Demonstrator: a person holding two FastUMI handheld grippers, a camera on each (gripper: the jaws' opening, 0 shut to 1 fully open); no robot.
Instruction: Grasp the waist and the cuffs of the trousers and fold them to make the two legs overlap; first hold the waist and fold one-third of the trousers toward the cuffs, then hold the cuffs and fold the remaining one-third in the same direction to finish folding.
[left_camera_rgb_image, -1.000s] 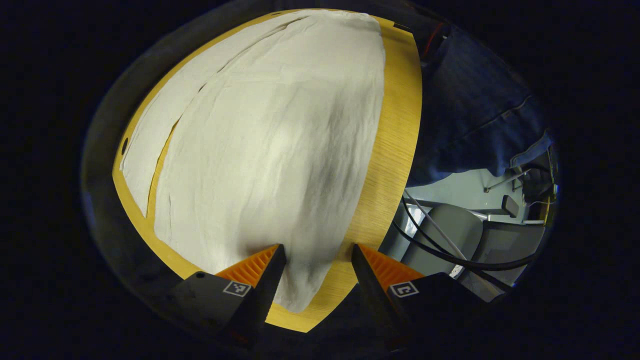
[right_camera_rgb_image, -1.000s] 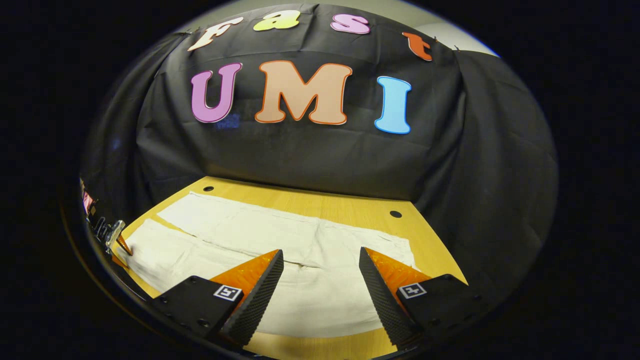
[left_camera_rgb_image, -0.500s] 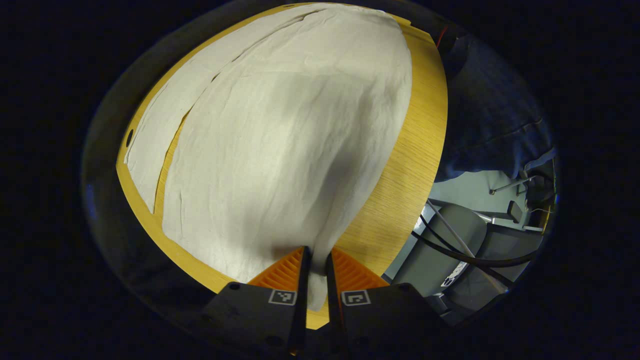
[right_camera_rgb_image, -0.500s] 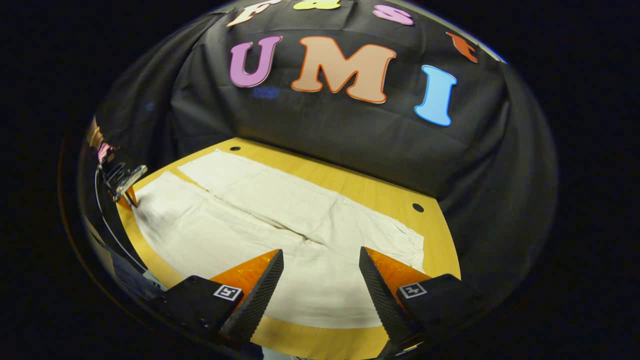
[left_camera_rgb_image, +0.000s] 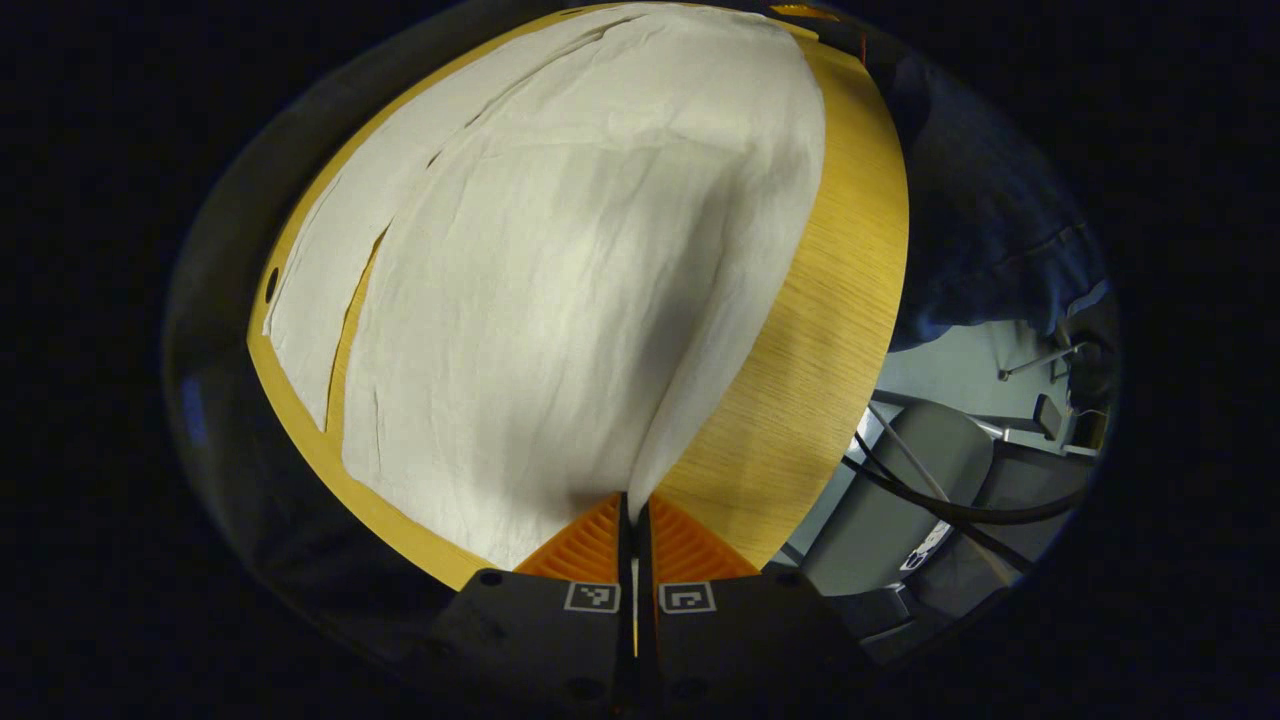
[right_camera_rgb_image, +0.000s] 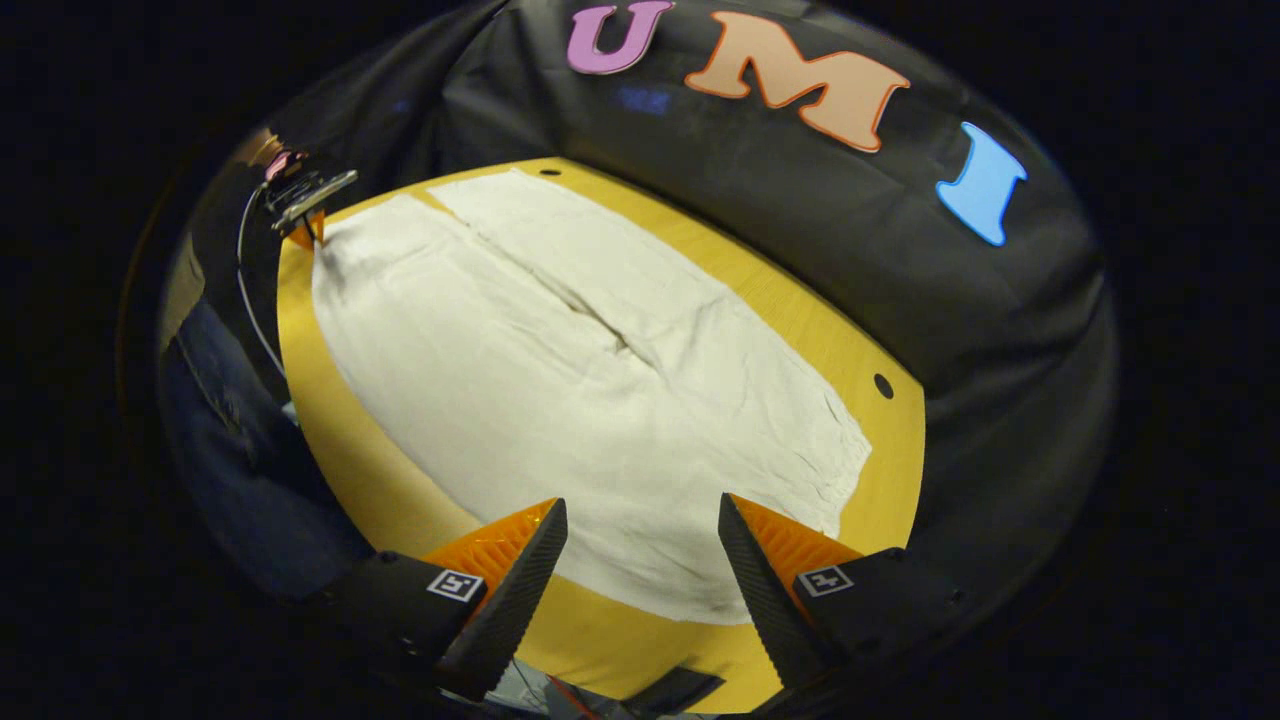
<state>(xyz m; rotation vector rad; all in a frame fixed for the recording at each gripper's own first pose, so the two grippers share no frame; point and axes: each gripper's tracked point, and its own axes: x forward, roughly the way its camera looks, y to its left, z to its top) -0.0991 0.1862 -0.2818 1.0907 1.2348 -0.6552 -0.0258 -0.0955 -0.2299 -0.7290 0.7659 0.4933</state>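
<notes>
Here left tool (left_camera_rgb_image: 632, 515) pinches trousers (left_camera_rgb_image: 560, 280) cuff corner.

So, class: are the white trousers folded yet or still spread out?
Spread out: the white cloth trousers lie flat on the yellow wooden table, both legs side by side, unfolded.

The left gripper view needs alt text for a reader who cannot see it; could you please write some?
The left gripper is shut on a corner of the white trousers, which lie spread flat on a wooden table. A person's denim-clad leg stands beside the table.
</notes>
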